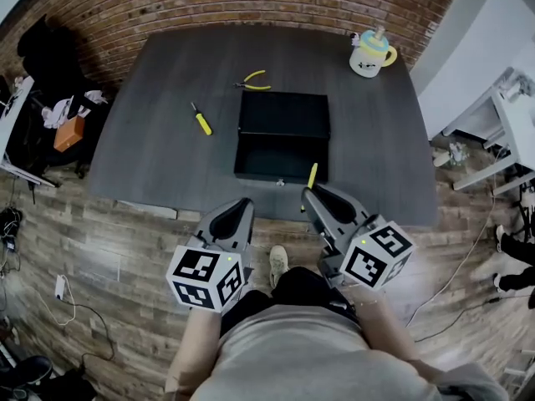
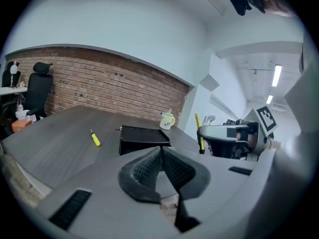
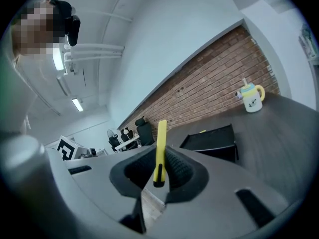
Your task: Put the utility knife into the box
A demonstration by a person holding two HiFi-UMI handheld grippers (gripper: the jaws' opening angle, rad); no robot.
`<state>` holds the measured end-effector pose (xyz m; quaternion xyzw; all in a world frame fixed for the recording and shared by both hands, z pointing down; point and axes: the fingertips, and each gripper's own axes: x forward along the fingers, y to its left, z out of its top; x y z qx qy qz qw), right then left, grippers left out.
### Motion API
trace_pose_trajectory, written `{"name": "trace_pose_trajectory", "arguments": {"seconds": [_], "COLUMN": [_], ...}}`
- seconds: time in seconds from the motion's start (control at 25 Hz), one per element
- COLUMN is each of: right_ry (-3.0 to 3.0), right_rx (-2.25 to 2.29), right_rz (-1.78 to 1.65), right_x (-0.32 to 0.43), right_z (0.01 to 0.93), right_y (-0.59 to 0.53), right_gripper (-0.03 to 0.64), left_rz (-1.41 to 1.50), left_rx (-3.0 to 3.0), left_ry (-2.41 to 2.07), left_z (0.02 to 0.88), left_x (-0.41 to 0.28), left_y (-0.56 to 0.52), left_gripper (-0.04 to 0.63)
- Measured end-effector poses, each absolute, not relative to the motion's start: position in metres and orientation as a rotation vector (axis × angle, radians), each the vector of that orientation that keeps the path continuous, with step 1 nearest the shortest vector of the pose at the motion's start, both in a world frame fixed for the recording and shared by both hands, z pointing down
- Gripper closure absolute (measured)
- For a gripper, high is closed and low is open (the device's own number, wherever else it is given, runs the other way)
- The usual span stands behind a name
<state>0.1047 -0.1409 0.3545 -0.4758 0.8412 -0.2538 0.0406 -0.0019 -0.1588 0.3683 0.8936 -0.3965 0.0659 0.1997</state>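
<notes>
Jaws of the right gripper clamp the utility knife by its lower end just short of the box, the left gripper closed empty; so slight a hold could let it swivel out.

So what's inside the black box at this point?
Nothing shows inside the black box: the head view gives only its dark bare floor. The utility knife is clamped in the right gripper, outside it. The strip behind the near wall is covered by that wall.
</notes>
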Motion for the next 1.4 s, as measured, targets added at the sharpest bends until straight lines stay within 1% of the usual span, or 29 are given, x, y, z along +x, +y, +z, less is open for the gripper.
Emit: {"name": "trace_pose_trajectory", "arguments": {"seconds": [0.56,0.96,1.4], "right_ry": [2.592,2.613,2.766], "right_rx": [-1.389,-1.384,-1.454], "right_rz": [-0.839,-0.889,-0.886], "right_x": [0.132,0.128,0.123], "right_z": [0.361,0.372,0.393], "right_y": [-0.186,-0.209,-0.246], "right_gripper": [0.557,0.555,0.557], "left_rz": [0.208,0.210,0.184], "left_rx": [2.459,2.402,2.350], "left_ry": [-1.198,-1.236,-1.203], "left_z": [0.364,0.371,0.391], "left_x": [0.015,-0.003,-0.015], "left_y": [-0.198,-0.212,-0.256], "left_gripper": [0.568,0.568,0.568]}}
